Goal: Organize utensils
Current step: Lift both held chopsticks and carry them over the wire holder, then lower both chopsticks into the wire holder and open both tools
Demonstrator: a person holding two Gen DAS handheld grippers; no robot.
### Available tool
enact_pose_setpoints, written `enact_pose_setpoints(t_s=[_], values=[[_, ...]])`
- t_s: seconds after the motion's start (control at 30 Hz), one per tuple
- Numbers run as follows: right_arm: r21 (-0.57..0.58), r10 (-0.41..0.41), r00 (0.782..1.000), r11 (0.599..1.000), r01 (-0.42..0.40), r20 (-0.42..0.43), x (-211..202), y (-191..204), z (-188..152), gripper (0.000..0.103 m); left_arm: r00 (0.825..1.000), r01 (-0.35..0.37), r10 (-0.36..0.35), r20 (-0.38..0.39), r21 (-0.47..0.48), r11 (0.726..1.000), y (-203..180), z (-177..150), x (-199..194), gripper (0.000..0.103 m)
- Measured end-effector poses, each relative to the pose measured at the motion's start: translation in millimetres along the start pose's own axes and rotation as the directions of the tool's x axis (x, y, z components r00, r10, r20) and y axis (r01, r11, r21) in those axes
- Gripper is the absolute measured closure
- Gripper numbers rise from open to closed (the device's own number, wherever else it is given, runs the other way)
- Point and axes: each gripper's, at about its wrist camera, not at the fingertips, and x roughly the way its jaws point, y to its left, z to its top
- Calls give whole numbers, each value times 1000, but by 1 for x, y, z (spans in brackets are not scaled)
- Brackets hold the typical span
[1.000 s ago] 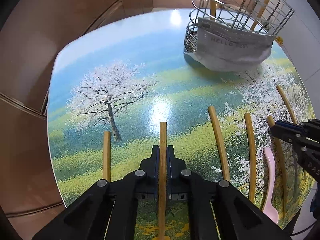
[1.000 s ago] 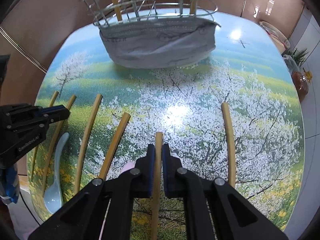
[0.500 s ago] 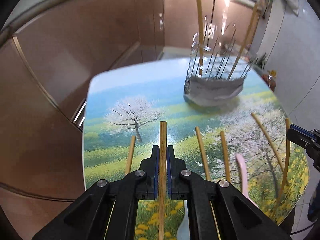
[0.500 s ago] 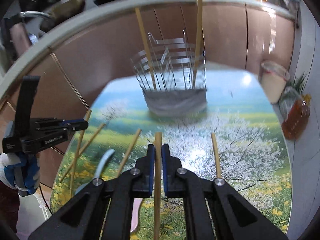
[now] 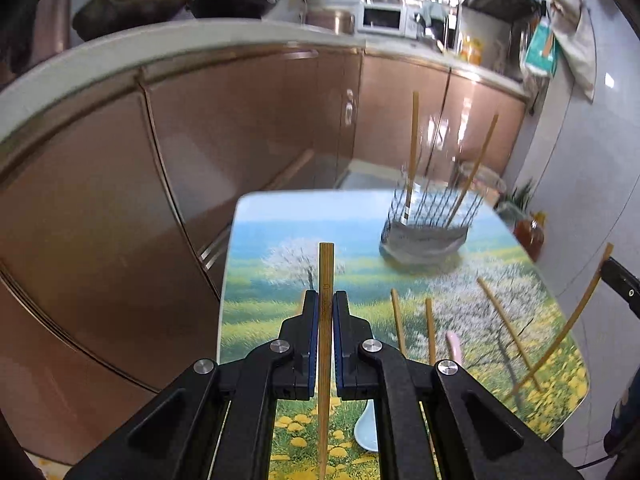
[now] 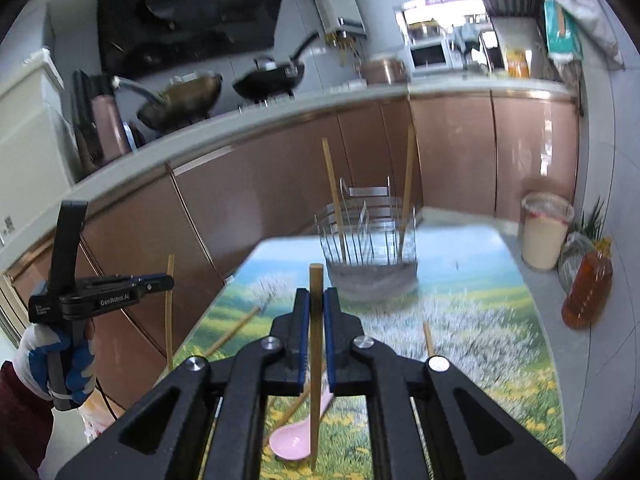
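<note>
Both tongs clamped on one chopstick each: left tongs (image 5: pixel 326 304), left chopstick (image 5: pixel 326 320); right tongs (image 6: pixel 316 300), right chopstick (image 6: pixel 315 340). Wire holder (image 6: pixel 370 236) upper centre on table (image 5: pixel 280 312). Risk: thin sticks pivot, snag wires, tip holder.

Right tool (image 6: pixel 316 304) clamps a chopstick (image 6: pixel 315 360) — wire holder (image 6: pixel 370 236) ahead on the table (image 6: pixel 480 320).

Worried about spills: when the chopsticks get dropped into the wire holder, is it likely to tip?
Possibly. The wire holder looks light and open, and two chopsticks already lean tall against its rim. Its base seems wide, which should help.
</note>
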Motion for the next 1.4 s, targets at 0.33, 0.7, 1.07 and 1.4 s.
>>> enact_pose_setpoints(t_s=[0.33, 0.7, 1.07, 1.4], values=[[-81, 9, 980, 997, 8, 200, -24, 13, 107, 97, 977, 111, -98, 192, -59, 992, -1, 96, -58, 97], [-125, -12, 949, 991, 54, 314, 29, -10, 190, 97, 892, 252, -164, 420, -163, 954, -31, 196, -16, 97], [-107, -46, 963, 991, 77, 265, 120, -62, 160, 97, 880, 220, -65, 471, -283, 933, -58, 182, 101, 97], [-62, -73, 988, 995, 82, 139, 178, -96, 105, 97, 913, 82, 20, 406, -232, 969, -81, 149, 164, 96]])
